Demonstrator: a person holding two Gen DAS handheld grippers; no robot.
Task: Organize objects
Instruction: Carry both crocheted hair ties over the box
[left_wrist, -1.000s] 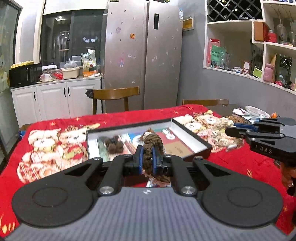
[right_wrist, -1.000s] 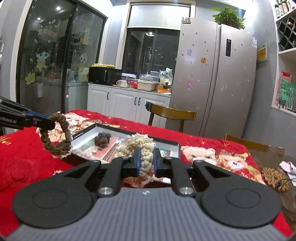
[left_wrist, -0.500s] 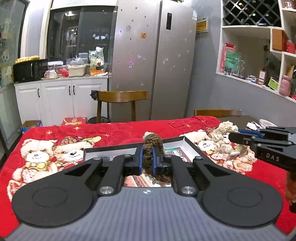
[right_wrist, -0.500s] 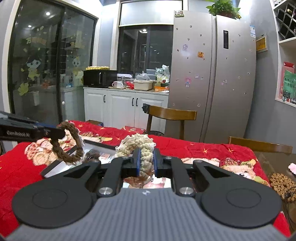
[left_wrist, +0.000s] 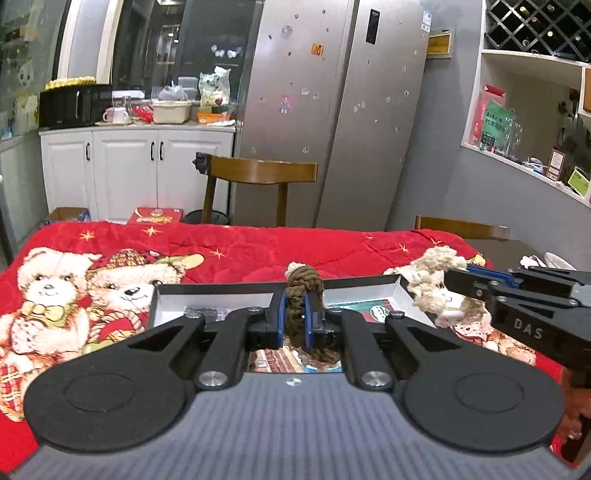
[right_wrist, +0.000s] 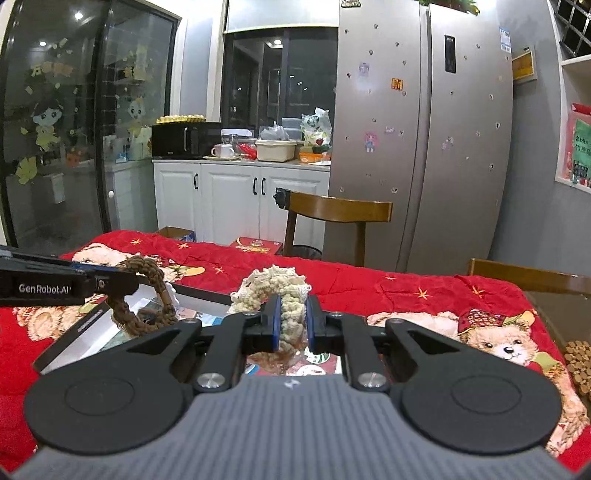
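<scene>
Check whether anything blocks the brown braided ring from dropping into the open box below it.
Nothing visible does. The left gripper is shut on the brown braided ring, which hangs over the open box. The box floor under it shows only printed lining. The cream braided ring, in the right gripper, hangs off to the right.

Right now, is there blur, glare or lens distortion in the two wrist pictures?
Left wrist view: sharp; the brown braided ring is crisp, the fisheye curves the shelf at right.
Right wrist view: sharp too; the cream braided ring is clear, ceiling lights glare on the glass door, and the fridge edges bow.
</scene>
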